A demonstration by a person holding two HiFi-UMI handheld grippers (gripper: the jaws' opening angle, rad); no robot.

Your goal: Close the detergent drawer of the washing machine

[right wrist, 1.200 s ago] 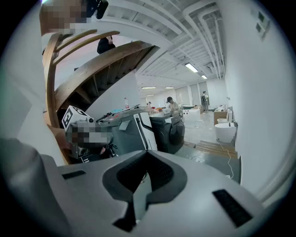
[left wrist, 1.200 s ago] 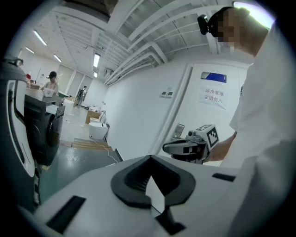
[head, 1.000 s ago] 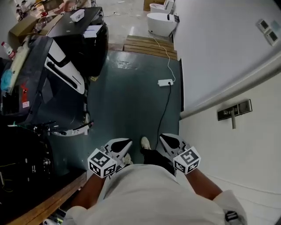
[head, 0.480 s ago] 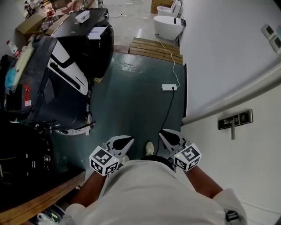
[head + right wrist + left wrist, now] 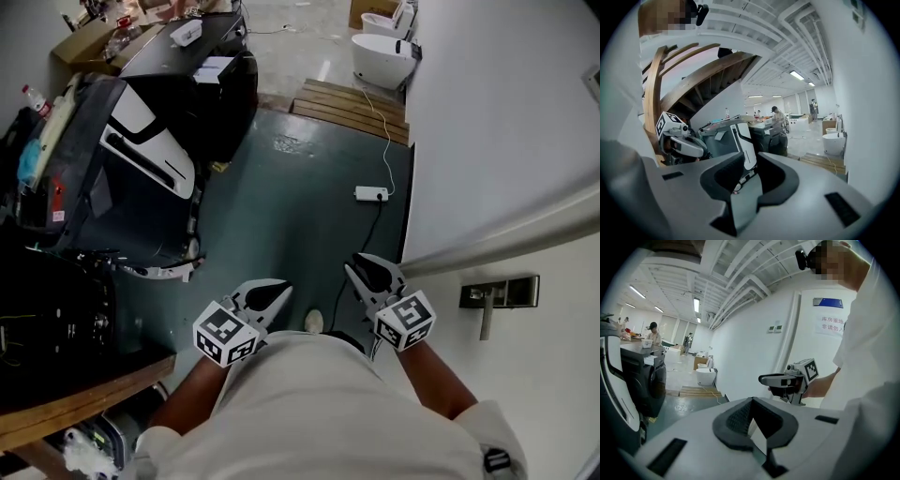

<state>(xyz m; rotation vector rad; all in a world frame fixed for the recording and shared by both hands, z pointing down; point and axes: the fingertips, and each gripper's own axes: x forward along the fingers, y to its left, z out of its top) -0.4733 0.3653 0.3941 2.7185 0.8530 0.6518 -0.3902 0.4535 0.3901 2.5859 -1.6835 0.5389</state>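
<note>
Dark washing machines stand along the left: a black one [image 5: 202, 84] with white items on top, and nearer a tilted dark one with a white panel [image 5: 141, 159]. They also show in the right gripper view [image 5: 740, 136]. I cannot make out a detergent drawer. Both grippers are held close in front of the person's body, over the green floor and far from the machines. My left gripper [image 5: 270, 296] has its jaws together and holds nothing. The jaws of my right gripper [image 5: 367, 272] are opening, and only a narrow empty gap shows between them in its own view [image 5: 750, 157].
A white wall runs along the right with a metal door handle [image 5: 497, 295]. A power strip [image 5: 372, 194] and its cable lie on the green floor. A wooden pallet [image 5: 352, 105] and a white basin [image 5: 384, 52] stand ahead. A wooden table edge [image 5: 84, 398] is at the lower left.
The person has walked forward along the green floor and both grippers have gone ahead with them. The machines and the door handle now lie closer alongside.
</note>
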